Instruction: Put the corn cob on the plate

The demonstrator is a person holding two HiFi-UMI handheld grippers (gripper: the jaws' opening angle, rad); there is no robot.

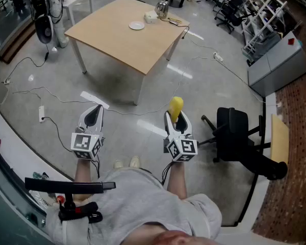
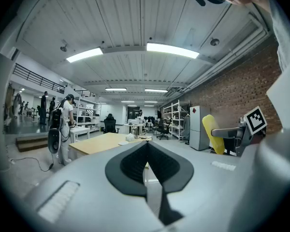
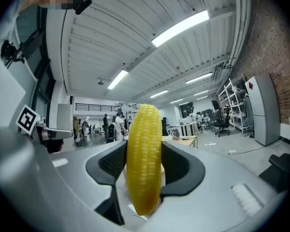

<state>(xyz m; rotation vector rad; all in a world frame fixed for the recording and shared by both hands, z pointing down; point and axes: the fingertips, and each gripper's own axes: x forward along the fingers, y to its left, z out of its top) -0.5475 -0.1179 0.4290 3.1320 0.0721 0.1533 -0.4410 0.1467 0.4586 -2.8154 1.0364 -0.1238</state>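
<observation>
Right now the right gripper is clamping the corn cob, and it is holding it out level over the grey floor. In the right gripper view the jaws are standing wide, with a black pad pressing on each flank of the cob. The cob is standing upright between them, its rounded tip rising above the jaws and its lower end poking out beneath.

The left gripper is hovering alongside, well apart from its partner, and it is carrying nothing. In its own view the left gripper is showing its jaw tips meeting, with nothing between them.

The plate is sitting on the wooden table up ahead, well apart from the cob, with a stretch of floor between them. Just beyond the plate a white box and a metal kettle are sitting near the table's far edge.

A black office chair is standing to the right of the right gripper. Cables are trailing across the floor. A person with a dark pack is standing by the table's far left corner.
</observation>
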